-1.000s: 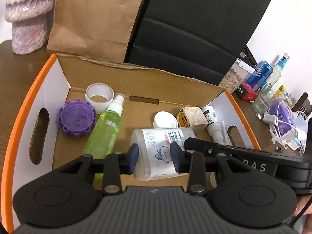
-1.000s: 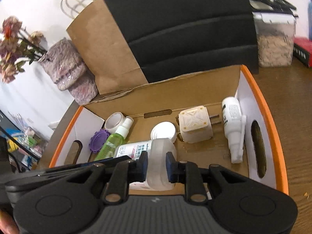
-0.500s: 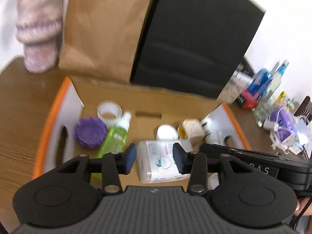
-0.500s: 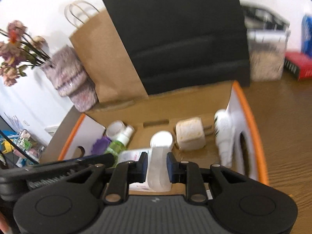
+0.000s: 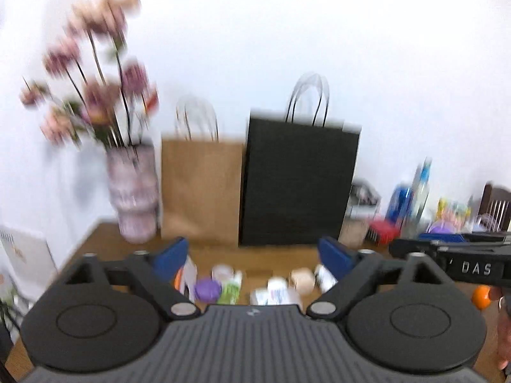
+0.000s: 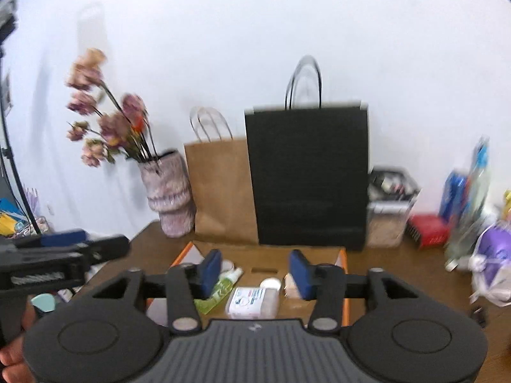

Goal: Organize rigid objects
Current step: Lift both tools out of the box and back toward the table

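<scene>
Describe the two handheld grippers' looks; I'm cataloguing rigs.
Both are matte black plastic. The left gripper and right gripper each have a ribbed grey-black body, two round discs, silver pivot pins and blue finger pads. The right unit's side bears white letters "DAS". No cables or sleeves visible.

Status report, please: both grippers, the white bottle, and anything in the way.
Left gripper open, right gripper open, both empty. White bottle lying in the cardboard box, beside the green spray bottle. Nothing between fingers and box.
</scene>
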Demonstrator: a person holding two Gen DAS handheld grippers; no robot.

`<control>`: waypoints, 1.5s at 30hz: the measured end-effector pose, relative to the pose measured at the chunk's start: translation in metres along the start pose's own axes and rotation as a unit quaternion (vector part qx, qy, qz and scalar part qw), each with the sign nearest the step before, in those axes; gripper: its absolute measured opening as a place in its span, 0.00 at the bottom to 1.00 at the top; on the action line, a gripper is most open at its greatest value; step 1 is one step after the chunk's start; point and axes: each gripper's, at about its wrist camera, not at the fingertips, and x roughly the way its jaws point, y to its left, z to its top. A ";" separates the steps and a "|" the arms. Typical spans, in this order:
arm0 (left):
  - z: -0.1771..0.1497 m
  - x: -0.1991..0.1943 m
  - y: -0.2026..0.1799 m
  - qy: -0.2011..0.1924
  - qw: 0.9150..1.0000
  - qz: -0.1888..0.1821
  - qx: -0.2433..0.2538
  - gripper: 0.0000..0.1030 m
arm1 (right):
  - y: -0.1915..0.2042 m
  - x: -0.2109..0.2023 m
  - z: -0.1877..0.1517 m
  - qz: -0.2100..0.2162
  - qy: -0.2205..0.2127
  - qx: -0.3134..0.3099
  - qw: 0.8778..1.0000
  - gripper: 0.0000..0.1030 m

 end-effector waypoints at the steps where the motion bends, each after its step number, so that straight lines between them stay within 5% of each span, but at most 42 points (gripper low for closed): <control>1: -0.004 -0.015 -0.004 -0.015 1.000 0.004 0.005 0.94 | 0.003 -0.013 -0.007 -0.006 -0.026 -0.012 1.000 0.74; 4: -0.021 -0.051 -0.015 -0.052 0.998 0.018 0.018 0.96 | 0.013 -0.046 -0.032 -0.025 -0.085 -0.058 0.994 0.81; 8: -0.041 -0.087 -0.027 -0.089 0.995 0.029 0.037 0.96 | 0.018 -0.074 -0.053 -0.021 -0.107 -0.057 0.992 0.81; 21: -0.076 -0.169 -0.023 -0.115 0.992 0.032 0.041 0.99 | 0.032 -0.150 -0.081 -0.019 -0.123 -0.047 0.991 0.81; 32: -0.171 -0.296 0.007 -0.135 0.990 0.025 0.038 1.00 | 0.049 -0.264 -0.191 0.018 -0.111 -0.050 0.992 0.84; 37: -0.222 -0.354 0.015 -0.142 0.986 0.071 0.047 1.00 | 0.056 -0.321 -0.248 -0.006 -0.122 -0.005 0.993 0.91; 39: -0.236 -0.366 0.015 -0.137 0.986 0.080 0.045 1.00 | 0.058 -0.334 -0.267 -0.008 -0.124 0.022 0.992 0.98; 42: -0.234 -0.365 0.010 -0.126 0.988 0.044 0.075 1.00 | 0.064 -0.333 -0.276 -0.001 -0.100 -0.010 0.995 0.97; 45: -0.233 -0.359 0.006 -0.144 0.986 0.061 0.061 1.00 | 0.069 -0.325 -0.278 -0.024 -0.100 -0.028 0.994 0.97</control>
